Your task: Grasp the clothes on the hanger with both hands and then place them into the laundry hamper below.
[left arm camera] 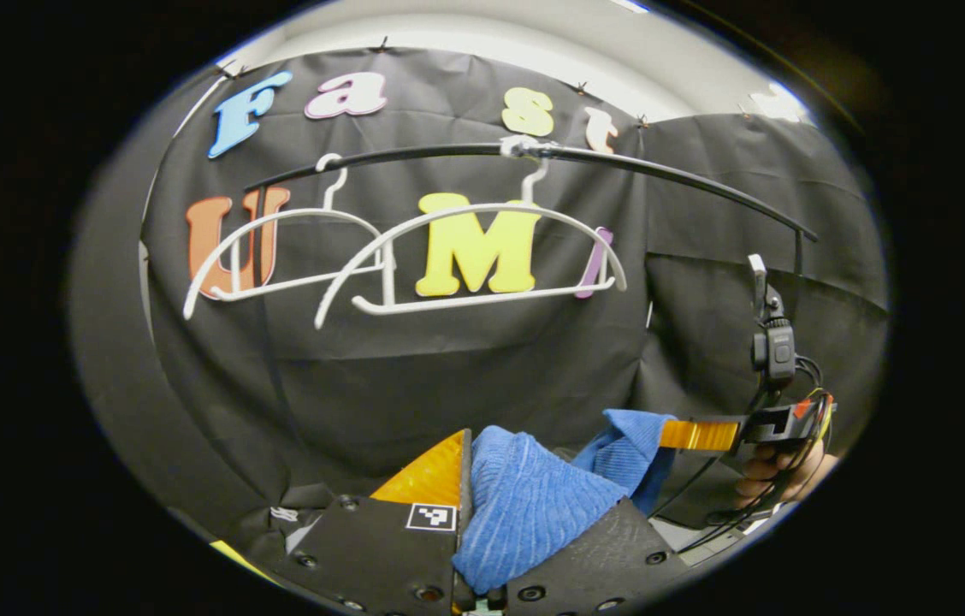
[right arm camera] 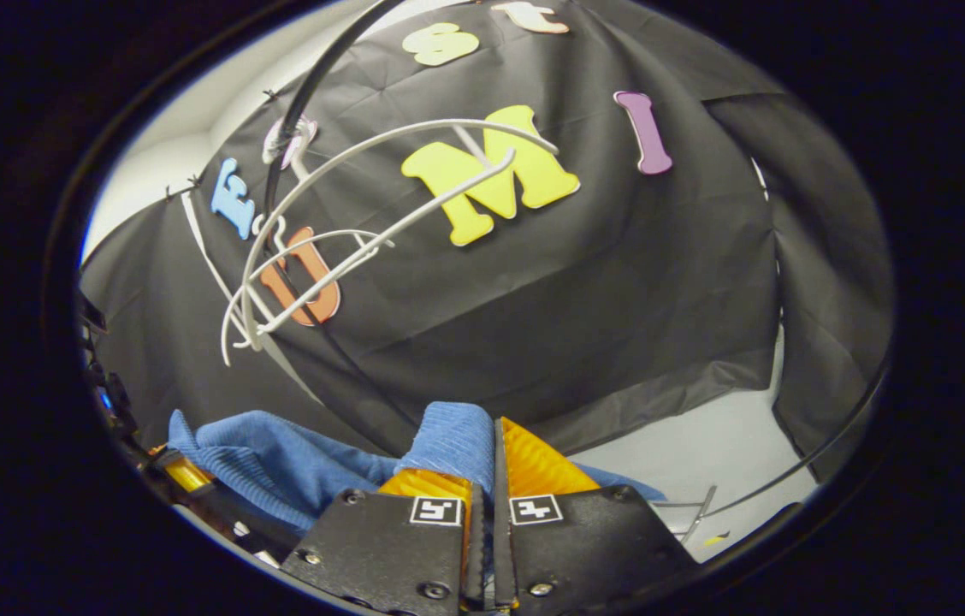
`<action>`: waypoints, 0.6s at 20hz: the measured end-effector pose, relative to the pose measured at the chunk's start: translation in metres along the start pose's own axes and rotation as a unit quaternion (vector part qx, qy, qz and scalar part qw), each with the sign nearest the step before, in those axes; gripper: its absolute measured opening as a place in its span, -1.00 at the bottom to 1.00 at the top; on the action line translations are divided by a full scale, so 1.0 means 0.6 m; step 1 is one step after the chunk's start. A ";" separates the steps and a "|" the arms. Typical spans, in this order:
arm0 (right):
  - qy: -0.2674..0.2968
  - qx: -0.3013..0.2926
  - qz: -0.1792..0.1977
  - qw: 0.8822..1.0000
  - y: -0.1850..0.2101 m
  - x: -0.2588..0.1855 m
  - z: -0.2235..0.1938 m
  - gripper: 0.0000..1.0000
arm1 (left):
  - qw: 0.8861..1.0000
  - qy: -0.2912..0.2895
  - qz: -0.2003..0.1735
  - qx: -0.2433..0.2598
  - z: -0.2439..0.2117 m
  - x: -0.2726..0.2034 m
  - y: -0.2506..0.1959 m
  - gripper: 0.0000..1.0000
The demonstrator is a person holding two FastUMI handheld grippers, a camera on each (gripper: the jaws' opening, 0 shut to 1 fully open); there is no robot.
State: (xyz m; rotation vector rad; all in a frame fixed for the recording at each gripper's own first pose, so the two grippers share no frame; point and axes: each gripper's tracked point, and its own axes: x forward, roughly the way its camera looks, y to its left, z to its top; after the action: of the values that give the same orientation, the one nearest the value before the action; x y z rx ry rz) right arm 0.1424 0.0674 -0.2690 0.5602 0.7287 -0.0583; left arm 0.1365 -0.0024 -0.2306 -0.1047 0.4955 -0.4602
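Note:
A blue ribbed knit garment (left arm camera: 534,505) hangs stretched between my two grippers, off the hangers. My left gripper (left arm camera: 482,513) is shut on one bunched end of it at the bottom of the left gripper view. Farther right there, my right gripper (left arm camera: 701,435) pinches the garment's other end, with a hand (left arm camera: 778,477) behind it. In the right gripper view my right gripper (right arm camera: 495,453) is shut on a fold of the garment (right arm camera: 457,436). The cloth runs left to my left gripper (right arm camera: 179,472) at the edge.
Two bare white hangers (left arm camera: 482,299) (left arm camera: 277,218) hang from a black rail (left arm camera: 662,174) above the garment, in front of the black cloth wall. They also appear in the right gripper view (right arm camera: 414,216). A thin wire frame (right arm camera: 696,509) sits low at the right over pale floor.

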 end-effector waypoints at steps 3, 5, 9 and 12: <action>0.008 0.004 0.032 0.999 0.040 -0.006 0.009 -0.85 | 1.000 -0.008 -0.020 -0.013 0.018 -0.004 -0.025 -0.81; 0.011 0.002 0.057 0.998 0.066 -0.016 0.017 -0.85 | 0.999 -0.020 -0.030 -0.016 0.039 -0.007 -0.039 -0.81; 0.016 0.003 0.090 0.996 0.085 -0.028 0.031 -0.86 | 0.999 -0.039 -0.031 -0.010 0.065 -0.014 -0.054 -0.81; 0.019 -0.001 0.091 0.996 0.065 -0.020 0.032 -0.86 | 0.999 -0.038 -0.023 -0.009 0.062 -0.001 -0.052 -0.81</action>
State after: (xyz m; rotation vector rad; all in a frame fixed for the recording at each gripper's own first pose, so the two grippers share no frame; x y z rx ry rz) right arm 0.1548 0.0893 -0.2315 0.6252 0.7114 0.1214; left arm 0.1415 -0.0305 -0.1913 -0.1500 0.4235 -0.4945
